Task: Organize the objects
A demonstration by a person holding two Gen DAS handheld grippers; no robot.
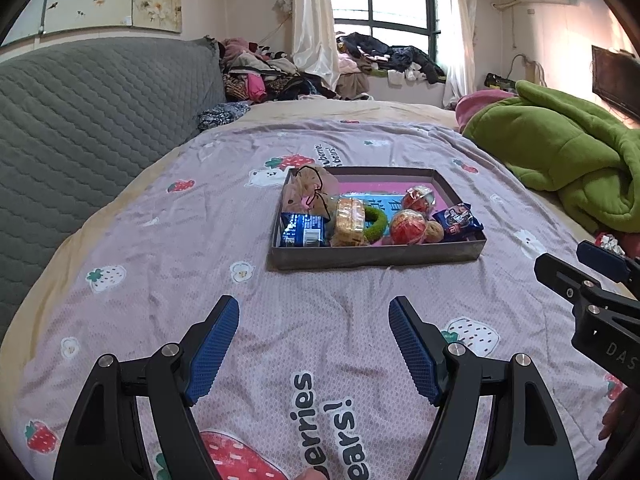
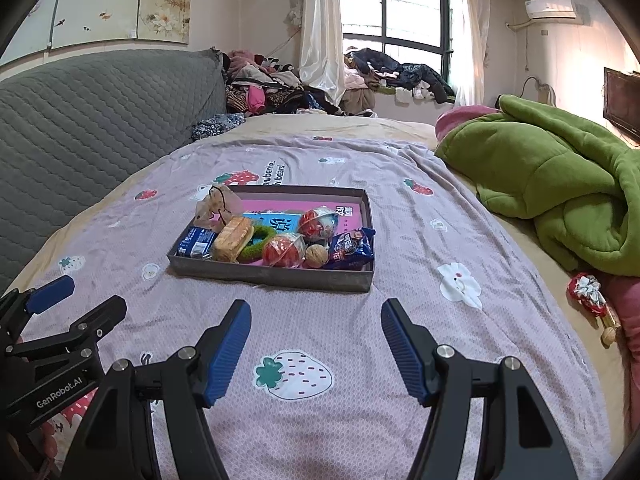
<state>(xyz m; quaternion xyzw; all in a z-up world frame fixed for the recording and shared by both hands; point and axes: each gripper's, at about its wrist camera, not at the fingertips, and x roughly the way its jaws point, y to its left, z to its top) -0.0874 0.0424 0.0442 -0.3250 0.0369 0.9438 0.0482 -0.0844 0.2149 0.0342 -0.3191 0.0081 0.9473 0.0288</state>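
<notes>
**Shallow tray of snacks on the bed, both grippers empty**

Left wrist view: the left gripper hovers over the strawberry-print bedspread with its blue fingers spread apart and nothing between them. Ahead sits the dark tray, shallow-walled and probably light card, so best lifted by two opposite walls. Inside it lie a blue biscuit packet, a wrapped cake, a green ring, two red foil balls, a walnut and a dark blue snack pouch. The packets look crinkly and slippery, so pinch an end seam. The cake looks soft; squeeze gently.

Right wrist view: the right gripper is likewise open and empty, just short of the tray's near wall. To the right, well apart from the tray, a red-and-white wrapped sweet and a loose nut lie beside the green blanket, seemingly not yet collected.
</notes>
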